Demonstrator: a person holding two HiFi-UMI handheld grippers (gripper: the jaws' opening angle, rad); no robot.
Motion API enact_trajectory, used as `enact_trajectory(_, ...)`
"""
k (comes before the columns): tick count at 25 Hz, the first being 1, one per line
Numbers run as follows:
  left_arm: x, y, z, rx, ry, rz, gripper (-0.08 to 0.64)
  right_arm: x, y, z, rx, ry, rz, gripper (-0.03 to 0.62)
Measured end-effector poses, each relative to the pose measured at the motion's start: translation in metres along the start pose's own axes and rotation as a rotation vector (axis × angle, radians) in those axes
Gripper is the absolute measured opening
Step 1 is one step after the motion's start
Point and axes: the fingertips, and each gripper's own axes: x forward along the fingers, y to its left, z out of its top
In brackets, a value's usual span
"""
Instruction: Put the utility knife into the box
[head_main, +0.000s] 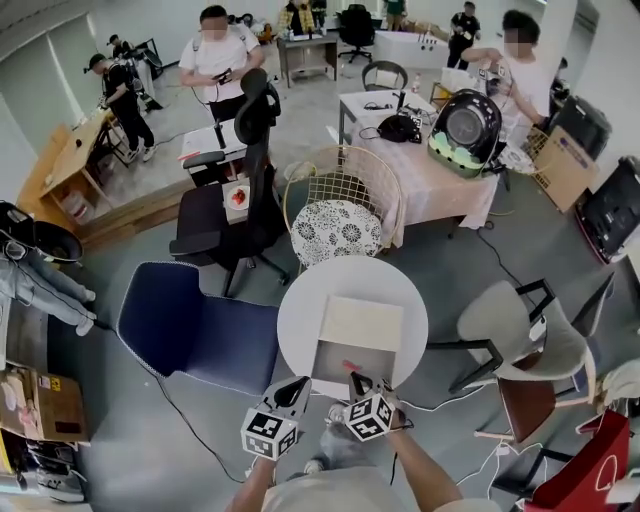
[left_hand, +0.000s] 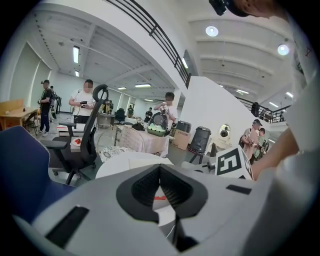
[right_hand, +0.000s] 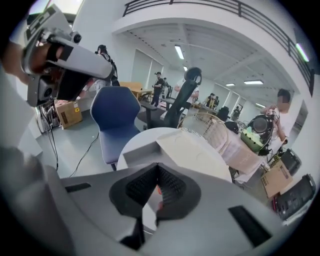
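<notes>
An open cardboard box (head_main: 362, 325) lies on a round white table (head_main: 300, 310). The red-orange utility knife (head_main: 350, 365) rests in the box's near, grey-floored part. Both grippers hover at the table's near edge. My right gripper (head_main: 357, 380) is just short of the knife, and I cannot tell whether it touches it. In the right gripper view its jaws (right_hand: 158, 166) meet at the tips, and the knife (right_hand: 159, 190) shows through the gap below them. My left gripper (head_main: 298, 384) is to the left; its jaws (left_hand: 160, 167) are also closed and empty, with the knife (left_hand: 159, 198) seen beyond.
A blue chair (head_main: 195, 325) stands left of the table, a gold wire chair (head_main: 335, 228) behind it, a black office chair (head_main: 235, 210) further back and a grey chair (head_main: 520, 330) to the right. Several people stand around distant desks.
</notes>
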Motion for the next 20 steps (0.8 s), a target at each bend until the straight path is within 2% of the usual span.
enact_trajectory(10, -0.071, -0.027, -0.013, 0.04, -0.079, -0.015, 0.012, -0.058, 0.063, 0.003, 0.02, -0.069, -0.054, 0.017)
enact_trajectory(20, -0.131, -0.061, -0.037, 0.074, -0.111, -0.032, 0.012, -0.114, 0.116, 0.003, 0.03, -0.134, -0.099, 0.017)
